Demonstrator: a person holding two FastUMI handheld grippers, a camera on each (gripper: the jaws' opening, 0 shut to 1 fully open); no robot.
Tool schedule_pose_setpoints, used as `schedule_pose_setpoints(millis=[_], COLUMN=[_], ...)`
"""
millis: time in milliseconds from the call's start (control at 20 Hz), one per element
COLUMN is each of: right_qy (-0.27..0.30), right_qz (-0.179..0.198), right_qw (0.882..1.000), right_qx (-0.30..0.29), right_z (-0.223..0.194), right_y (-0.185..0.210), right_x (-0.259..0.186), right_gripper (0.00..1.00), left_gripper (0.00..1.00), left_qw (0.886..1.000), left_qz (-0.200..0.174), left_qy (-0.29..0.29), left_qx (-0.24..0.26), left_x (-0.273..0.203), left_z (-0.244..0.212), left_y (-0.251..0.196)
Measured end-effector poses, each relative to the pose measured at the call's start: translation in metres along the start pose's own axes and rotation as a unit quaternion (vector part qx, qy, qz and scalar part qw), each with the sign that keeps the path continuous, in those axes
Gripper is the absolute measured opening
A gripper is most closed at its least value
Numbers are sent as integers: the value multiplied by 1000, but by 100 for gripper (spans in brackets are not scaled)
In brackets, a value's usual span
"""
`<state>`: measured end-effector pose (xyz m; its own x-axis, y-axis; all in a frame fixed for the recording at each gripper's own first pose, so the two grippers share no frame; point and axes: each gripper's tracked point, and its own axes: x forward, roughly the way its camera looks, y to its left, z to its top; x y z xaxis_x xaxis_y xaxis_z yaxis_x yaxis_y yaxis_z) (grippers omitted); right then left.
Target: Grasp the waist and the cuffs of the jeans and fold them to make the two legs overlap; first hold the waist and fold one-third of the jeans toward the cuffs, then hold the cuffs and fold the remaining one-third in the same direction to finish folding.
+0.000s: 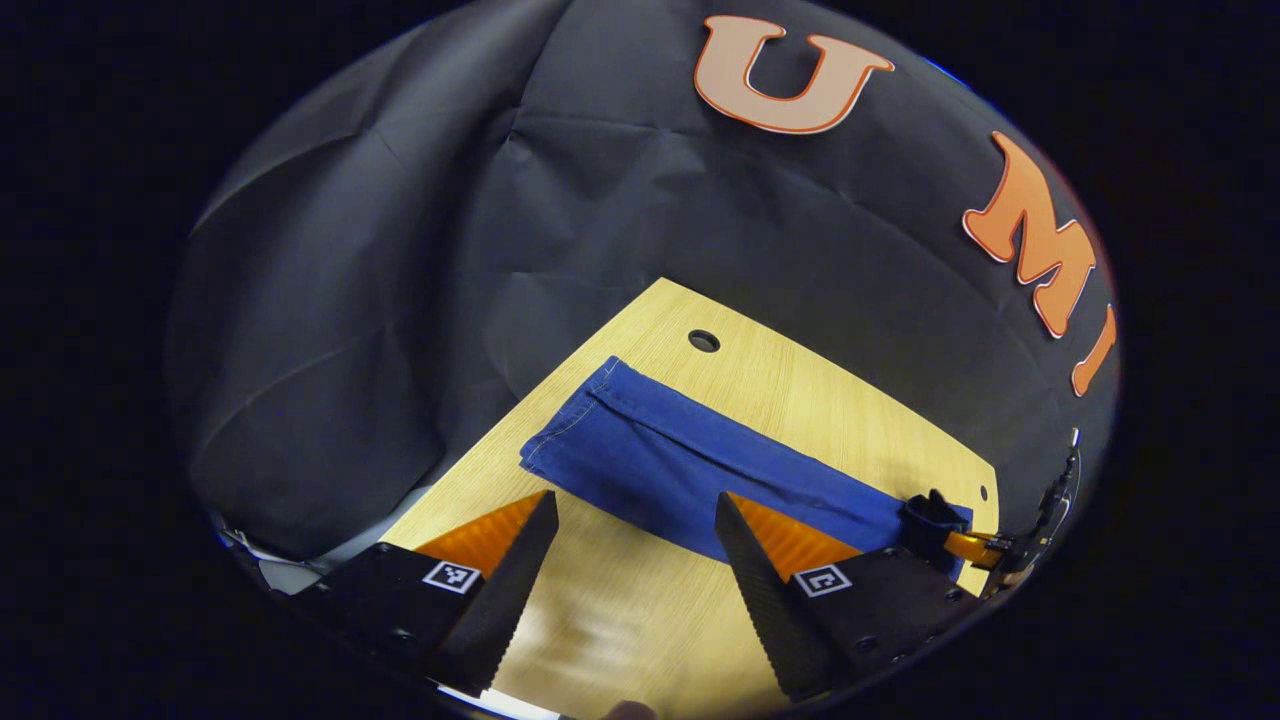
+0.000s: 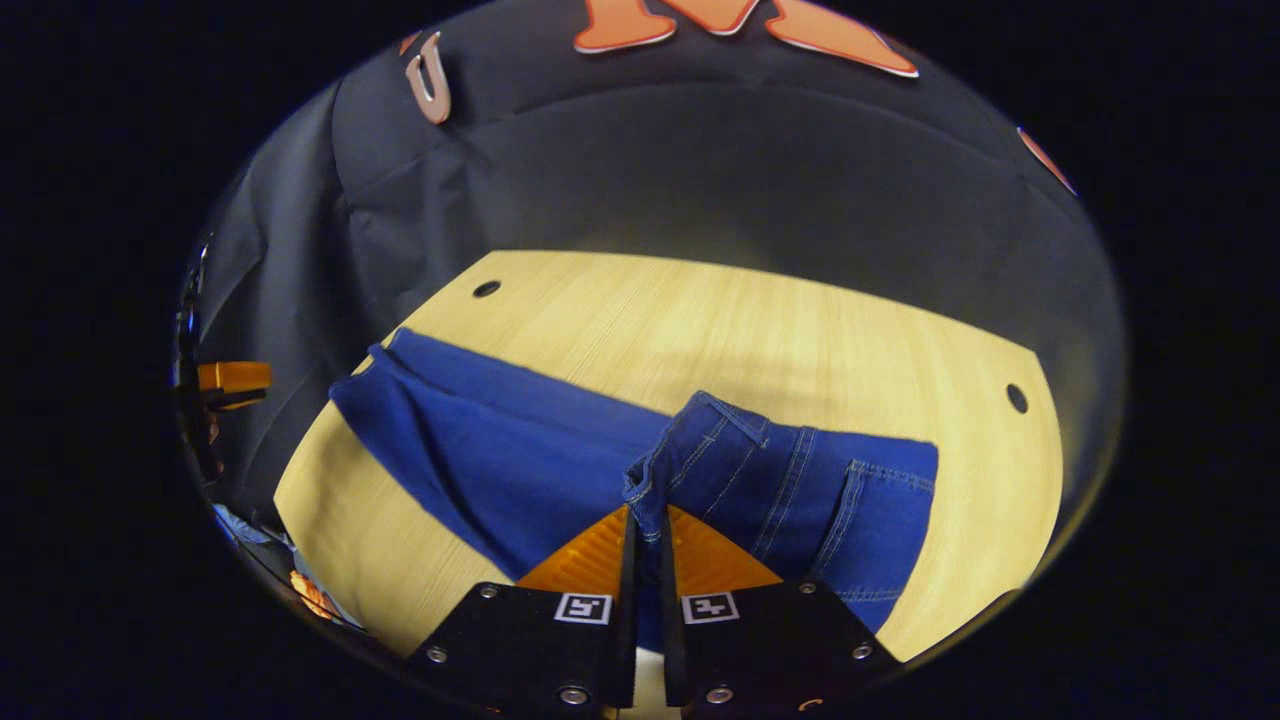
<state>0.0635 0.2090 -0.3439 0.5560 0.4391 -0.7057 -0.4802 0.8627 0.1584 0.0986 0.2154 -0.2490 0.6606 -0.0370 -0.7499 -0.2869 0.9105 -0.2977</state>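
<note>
A pair of blue jeans [image 1: 690,465] lies stretched along a light wooden counter [image 1: 840,400], in front of the black cloth wall [image 1: 420,250] of the booth. The two legs already lie one on top of the other, so the jeans make one long narrow strip.

In the left gripper view, the left gripper [image 1: 636,515] hangs above the near edge of the counter with its fingers [image 1: 520,570] spread wide apart. Nothing is between them; bare wood is visible in the gap. The cuffs [image 1: 570,430] lie flat on the counter just beyond the left finger, and the tip of the other finger overlaps the long edge of the jeans in this view; I cannot tell if it touches the cloth. A small round hole [image 1: 704,341] in the counter is near the cuffs, a little farther back. At the far end of the strip, the right gripper [image 1: 935,525] is visible at the waist.

In the right gripper view, the right gripper [image 2: 647,520] has its fingers [image 2: 600,560] almost together, with a fold of the waist [image 2: 700,440] pinched between them. The waist part with the pocket [image 2: 890,500] and stitching is raised a little and bunched at the fingers, while the legs [image 2: 470,440] lie flat toward the far left. Two round holes [image 2: 1017,398] are visible at the back corners of the counter.
</note>
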Motion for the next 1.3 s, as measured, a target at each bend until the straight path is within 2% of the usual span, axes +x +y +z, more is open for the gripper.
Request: schedule_pose_setpoints(millis=[50, 150, 250, 350, 450, 550, 750, 1000, 1100, 1300], right_qy=[6, 6, 11, 11, -16, -35, -77, -99, -108, -118], right_qz=[9, -7, -12, 4, 4, -11, -52, -87, -97, -125], right_qw=[1000, 1000, 1000, 999, 998, 996, 989, 982, 979, 973], right_qx=[-11, -23, 2, 36, 61, 85, 113, 137, 145, 154], right_z=[-5, -9, -6, 2, 25, 37, 60, 73, 74, 70], right_y=[12, 13, 10, 14, 12, 1, -18, -26, -30, -37], right_x=[4, 8, 4, -3, -15, -26, -46, -74, -86, -112], right_gripper=[12, 12, 12, 12, 64, 84, 88, 88, 88, 89], left_gripper=[98, 98, 97, 98, 98, 98, 98, 98, 98, 93], left_qw=[1000, 1000, 999, 997, 993, 982, 967, 960, 957, 954], left_qz=[-3, -8, -20, -28, -38, -51, -47, -63, -78, -121], left_qy=[1, 9, 30, 44, 58, 82, 112, 122, 127, 82], left_qx=[-2, -9, -23, -50, -96, -161, -223, -242, -250, -262], left_x=[3, 7, 20, 39, 57, 75, 100, 126, 142, 163], left_z=[0, -1, -5, -6, -3, -9, -25, -25, -26, -4], left_y=[0, -1, -3, 9, 16, 26, 55, 62, 53, 41])
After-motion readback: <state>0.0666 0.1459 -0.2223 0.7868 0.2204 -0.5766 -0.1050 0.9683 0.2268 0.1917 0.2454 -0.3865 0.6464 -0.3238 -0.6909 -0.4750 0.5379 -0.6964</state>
